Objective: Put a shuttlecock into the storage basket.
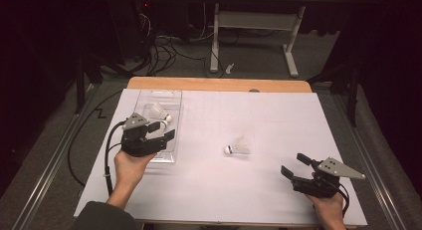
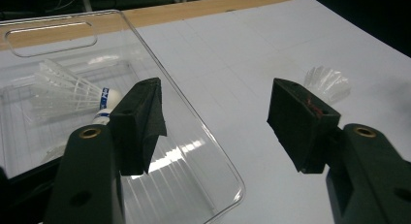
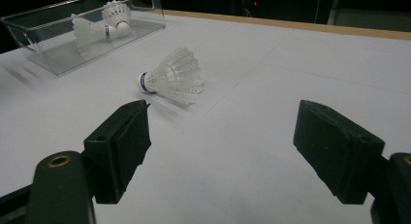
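1. While we look down on the worktop (image 1: 278,200), covered in a white sheet, we see a person's two hands, each with a hand-held gripper.
2. The left hand-held gripper (image 1: 168,130) hangs over the near end of a clear plastic box (image 1: 174,98) by the worktop's left edge. Its jaws stand wide apart with nothing between them, which we take as a release just made or a pause above the box.
3. Inside the box lie two white shuttlecocks (image 3: 104,23), on their sides, close together toward its far end, their cork ends nearly touching. The box seems to be the collecting place.
4. One loose shuttlecock (image 1: 238,147) lies on its side near the middle of the worktop, cork toward the left edge, well apart from the box.
5. The right hand-held gripper (image 1: 294,166) rests near the front right corner, jaws open and empty, aimed at the loose shuttlecock, likely because it sits nearer that hand.
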The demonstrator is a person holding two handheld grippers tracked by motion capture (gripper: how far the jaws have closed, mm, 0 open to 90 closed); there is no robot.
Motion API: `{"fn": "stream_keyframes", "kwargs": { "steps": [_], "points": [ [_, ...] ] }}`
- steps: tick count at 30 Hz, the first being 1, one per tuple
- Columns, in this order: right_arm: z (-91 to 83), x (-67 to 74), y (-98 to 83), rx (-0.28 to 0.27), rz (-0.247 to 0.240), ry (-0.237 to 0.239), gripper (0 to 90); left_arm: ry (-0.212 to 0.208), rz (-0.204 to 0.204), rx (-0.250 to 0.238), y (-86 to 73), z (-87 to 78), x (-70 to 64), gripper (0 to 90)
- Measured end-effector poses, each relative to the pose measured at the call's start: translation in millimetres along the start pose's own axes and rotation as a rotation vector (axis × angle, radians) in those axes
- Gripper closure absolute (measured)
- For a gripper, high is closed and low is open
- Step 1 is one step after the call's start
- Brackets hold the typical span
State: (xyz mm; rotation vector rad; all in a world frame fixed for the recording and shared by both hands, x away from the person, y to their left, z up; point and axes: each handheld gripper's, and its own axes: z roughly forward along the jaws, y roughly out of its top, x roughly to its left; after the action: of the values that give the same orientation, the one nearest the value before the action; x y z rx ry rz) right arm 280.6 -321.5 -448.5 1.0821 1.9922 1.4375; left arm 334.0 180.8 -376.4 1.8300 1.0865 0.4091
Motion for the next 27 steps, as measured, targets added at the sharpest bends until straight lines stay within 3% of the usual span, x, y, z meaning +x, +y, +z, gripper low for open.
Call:
{"fn": "stream_keyframes", "kwargs": {
  "steps": [27],
  "points": [
    [0.8, -0.9, 0.1, 0.0, 0.01, -0.005, 21.1, 0.015, -0.011, -0.056, -24.4, -20.1, -0.1, 37.3]
  ]
}}
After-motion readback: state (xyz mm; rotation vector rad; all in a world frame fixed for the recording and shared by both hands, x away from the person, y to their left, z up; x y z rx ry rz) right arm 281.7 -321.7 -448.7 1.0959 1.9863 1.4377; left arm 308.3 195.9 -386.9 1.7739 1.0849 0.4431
